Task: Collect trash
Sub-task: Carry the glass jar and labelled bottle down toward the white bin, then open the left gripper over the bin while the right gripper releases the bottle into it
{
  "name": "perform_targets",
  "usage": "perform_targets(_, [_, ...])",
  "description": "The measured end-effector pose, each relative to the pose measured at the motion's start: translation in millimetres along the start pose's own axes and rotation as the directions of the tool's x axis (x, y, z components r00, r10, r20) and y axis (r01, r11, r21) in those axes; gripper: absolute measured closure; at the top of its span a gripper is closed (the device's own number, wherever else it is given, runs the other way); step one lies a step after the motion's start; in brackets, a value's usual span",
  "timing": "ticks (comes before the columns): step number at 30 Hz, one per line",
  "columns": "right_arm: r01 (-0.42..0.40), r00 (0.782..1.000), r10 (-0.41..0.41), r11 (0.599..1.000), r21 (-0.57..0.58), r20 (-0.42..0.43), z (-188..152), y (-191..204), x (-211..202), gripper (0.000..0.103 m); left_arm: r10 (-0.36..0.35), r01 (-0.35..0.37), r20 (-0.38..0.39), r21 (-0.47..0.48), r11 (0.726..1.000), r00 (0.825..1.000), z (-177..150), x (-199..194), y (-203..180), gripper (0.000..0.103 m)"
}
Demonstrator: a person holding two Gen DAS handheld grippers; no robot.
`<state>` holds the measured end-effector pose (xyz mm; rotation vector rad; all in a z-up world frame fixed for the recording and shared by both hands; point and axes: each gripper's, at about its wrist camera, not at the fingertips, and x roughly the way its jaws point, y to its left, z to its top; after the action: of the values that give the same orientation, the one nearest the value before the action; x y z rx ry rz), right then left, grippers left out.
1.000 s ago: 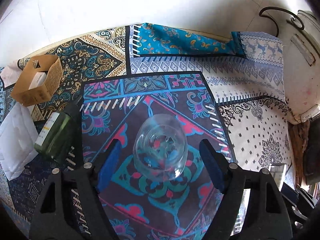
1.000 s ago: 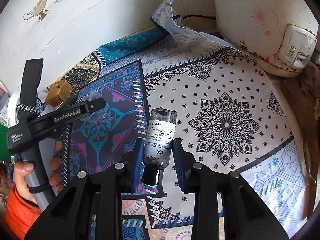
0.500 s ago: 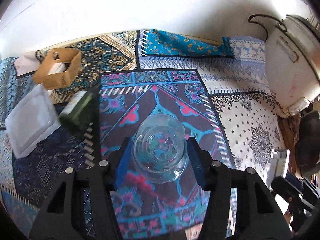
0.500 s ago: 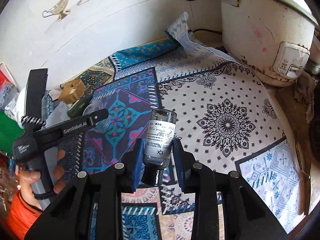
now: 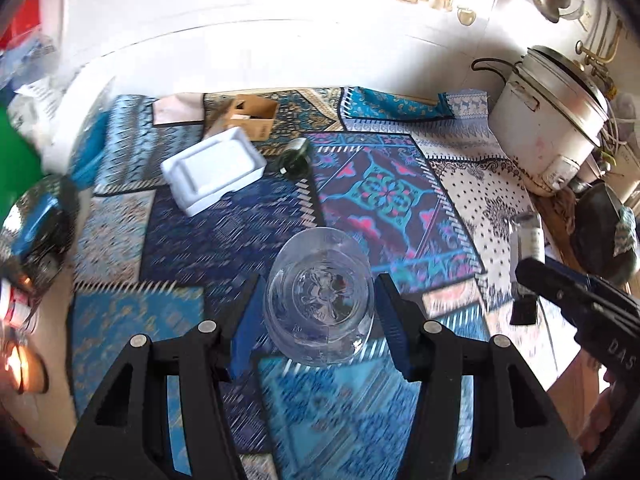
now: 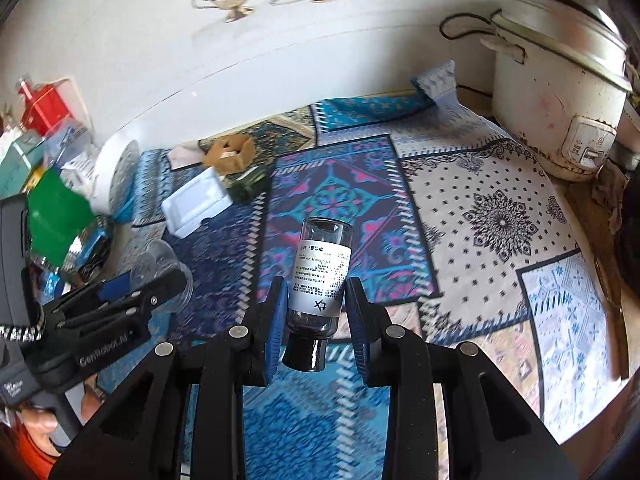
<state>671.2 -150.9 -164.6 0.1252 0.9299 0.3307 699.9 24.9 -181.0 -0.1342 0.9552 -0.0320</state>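
A clear plastic cup (image 5: 320, 312) hangs above the patterned cloth (image 5: 384, 192), lying on its side with its base toward the camera. My left gripper (image 5: 319, 284) is shut on it, blue pads pressing on both sides. A small dark bottle (image 6: 322, 264) with a white label and a black cap sits cap-down between the pads of my right gripper (image 6: 317, 286), which is shut on it. The right wrist view also shows the left gripper (image 6: 132, 292) with the cup (image 6: 160, 264), held by a hand at lower left. The bottle (image 5: 528, 236) shows at the right in the left wrist view.
A white foam tray (image 5: 214, 168), a green glass bottle (image 5: 294, 156) on its side and a small cardboard box (image 5: 250, 116) lie at the cloth's far left. A white rice cooker (image 5: 548, 120) stands at the back right. Foil and packaging (image 5: 36, 216) pile up at the left edge.
My left gripper closed on the cup, then lifted it up and back off the cloth. The right gripper rose and drew back too, with the bottle still in it.
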Motion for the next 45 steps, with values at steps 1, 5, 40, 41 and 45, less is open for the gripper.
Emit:
perform_targets(1, [0.004,1.000,-0.004,1.000,-0.007,0.006,-7.5,10.4,-5.1,0.076,-0.006,0.006,0.006,-0.004,1.000,1.000,-9.6,-10.1,6.7,0.048])
perform_targets(5, [0.018,1.000,-0.018,1.000,-0.011,0.024,-39.4,44.4,-21.6,0.076,-0.016,0.016,0.016,-0.007,1.000,1.000,-49.6,-47.6,33.4,0.048])
perform_targets(40, [0.060,0.956,-0.048,0.998,0.032,-0.290,-295.3,100.9,50.4,0.076,-0.056,0.030,-0.281,-0.096,0.995,0.958,-348.1,-19.5,120.5,0.048])
perform_targets(41, [0.058,0.952,-0.045,0.998,0.037,-0.302,-300.4,94.5,59.4,0.076,-0.055,0.026,-0.290,-0.106,0.994,0.955,-356.3,-7.1,119.0,0.048])
perform_targets(45, [0.045,0.940,-0.030,0.998,0.036,-0.341,-322.1,73.7,98.0,0.083,-0.051,0.004,-0.310,-0.150,0.989,0.949,-388.8,40.7,113.7,0.048])
